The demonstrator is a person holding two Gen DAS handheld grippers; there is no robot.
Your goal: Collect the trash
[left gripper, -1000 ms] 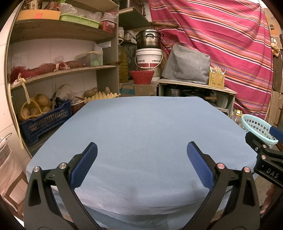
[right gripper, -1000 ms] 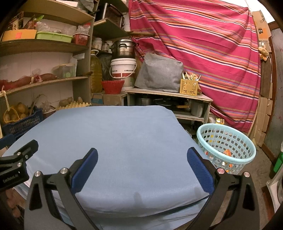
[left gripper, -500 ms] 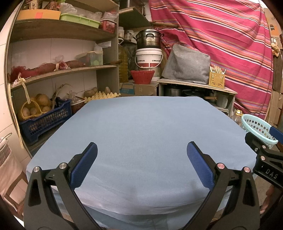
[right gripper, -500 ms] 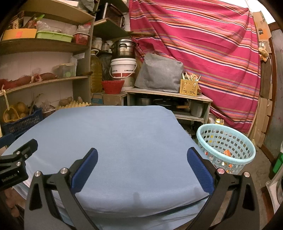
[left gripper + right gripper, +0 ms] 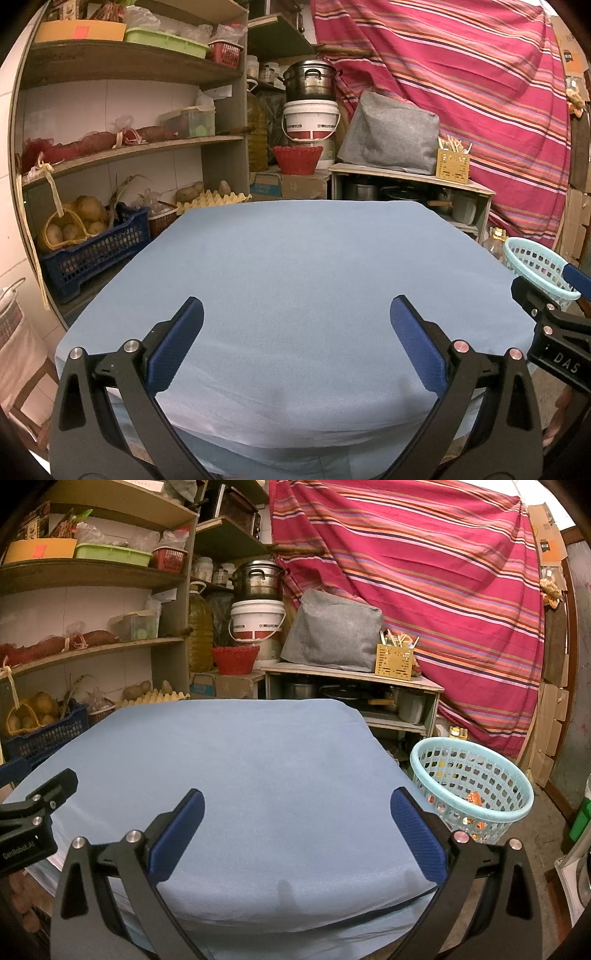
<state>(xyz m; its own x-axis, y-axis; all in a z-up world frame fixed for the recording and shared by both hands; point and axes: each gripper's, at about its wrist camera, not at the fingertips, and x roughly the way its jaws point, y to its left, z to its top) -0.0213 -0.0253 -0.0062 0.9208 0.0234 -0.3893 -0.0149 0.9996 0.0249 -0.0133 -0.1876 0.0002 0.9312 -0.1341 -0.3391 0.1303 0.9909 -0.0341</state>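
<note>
Right wrist view: bench bare, trash in basket lower right, both grippers released, seemingly done.

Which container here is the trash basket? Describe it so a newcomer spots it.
Start at the blue-covered table and look off its right edge, toward the striped red curtain. On the floor there stands a pale turquoise plastic basket. It is round with perforated walls, holds a few orange scraps, and is the only container beside the table rather than on the shelves.

bench top wide open, basket just off its right edge, shelves crowding the left, cabinet behind
</note>
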